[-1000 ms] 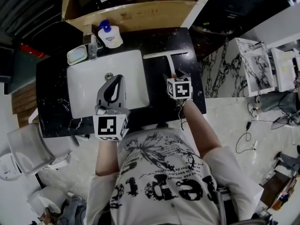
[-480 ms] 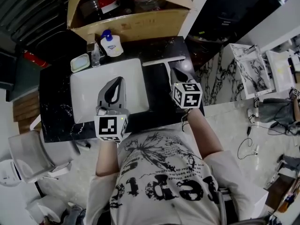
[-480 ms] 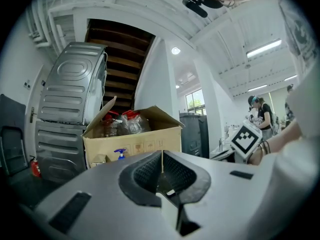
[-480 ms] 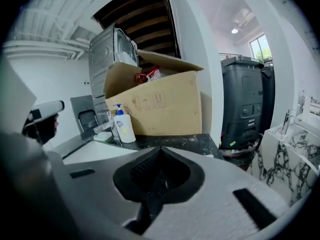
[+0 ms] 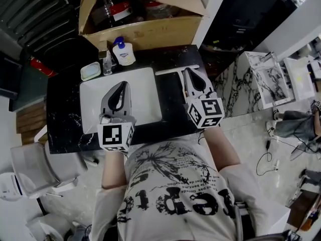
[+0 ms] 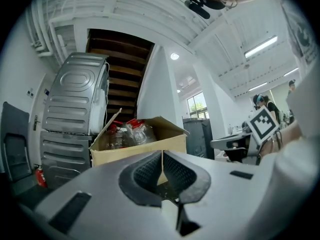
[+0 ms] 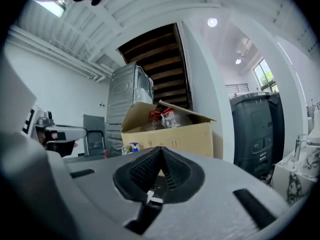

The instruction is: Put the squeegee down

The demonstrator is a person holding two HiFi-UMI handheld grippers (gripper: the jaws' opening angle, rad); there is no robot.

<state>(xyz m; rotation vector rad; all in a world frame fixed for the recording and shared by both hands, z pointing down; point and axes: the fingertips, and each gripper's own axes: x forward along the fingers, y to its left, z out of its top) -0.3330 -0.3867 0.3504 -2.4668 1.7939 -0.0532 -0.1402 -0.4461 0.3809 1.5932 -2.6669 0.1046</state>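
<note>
Right tool has lifted clear of the white T-shaped squeegee on the far right of the black marble desk. It and the left tool are shut, empty. The squeegee is likely light and stiff; regrip by handle.

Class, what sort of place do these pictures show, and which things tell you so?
Most likely a bathroom vanity or wash station: a white basin set in a black counter, a soap pump bottle behind it, and a squeegee lying on the counter.
</note>
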